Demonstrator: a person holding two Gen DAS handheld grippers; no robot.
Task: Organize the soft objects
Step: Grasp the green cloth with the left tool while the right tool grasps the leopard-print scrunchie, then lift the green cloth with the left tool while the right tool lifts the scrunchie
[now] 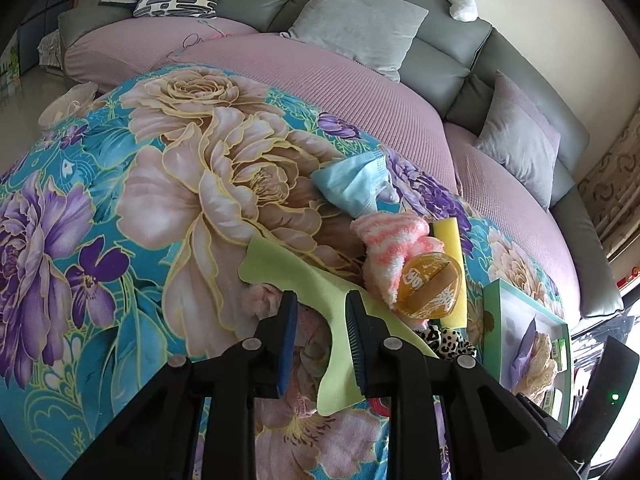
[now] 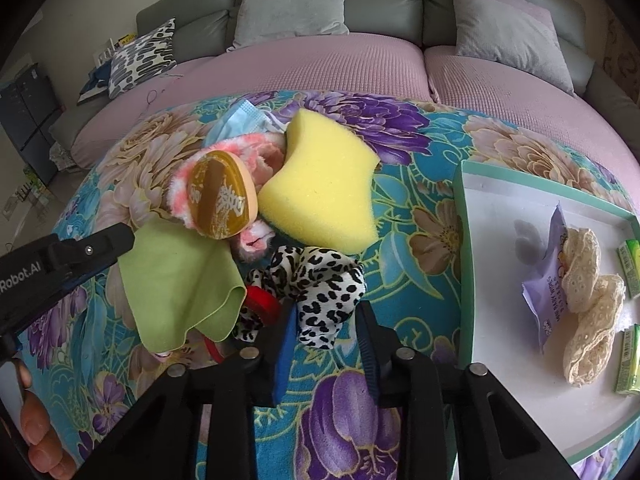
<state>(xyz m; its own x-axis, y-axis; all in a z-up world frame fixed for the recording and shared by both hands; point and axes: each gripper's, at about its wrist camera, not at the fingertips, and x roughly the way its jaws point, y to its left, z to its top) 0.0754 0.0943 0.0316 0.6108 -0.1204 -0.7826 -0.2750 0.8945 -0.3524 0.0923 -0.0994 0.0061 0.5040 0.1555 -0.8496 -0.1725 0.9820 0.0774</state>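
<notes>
Left claw (image 1: 322,308) pinching green cloth (image 1: 280,268) at pile's near edge on flowered table (image 1: 80,208); right claw (image 2: 328,320) narrowed around leopard fabric (image 2: 320,280), grip uncertain. Both light, limp, likely slippery; best gathered by a bunched fold
</notes>
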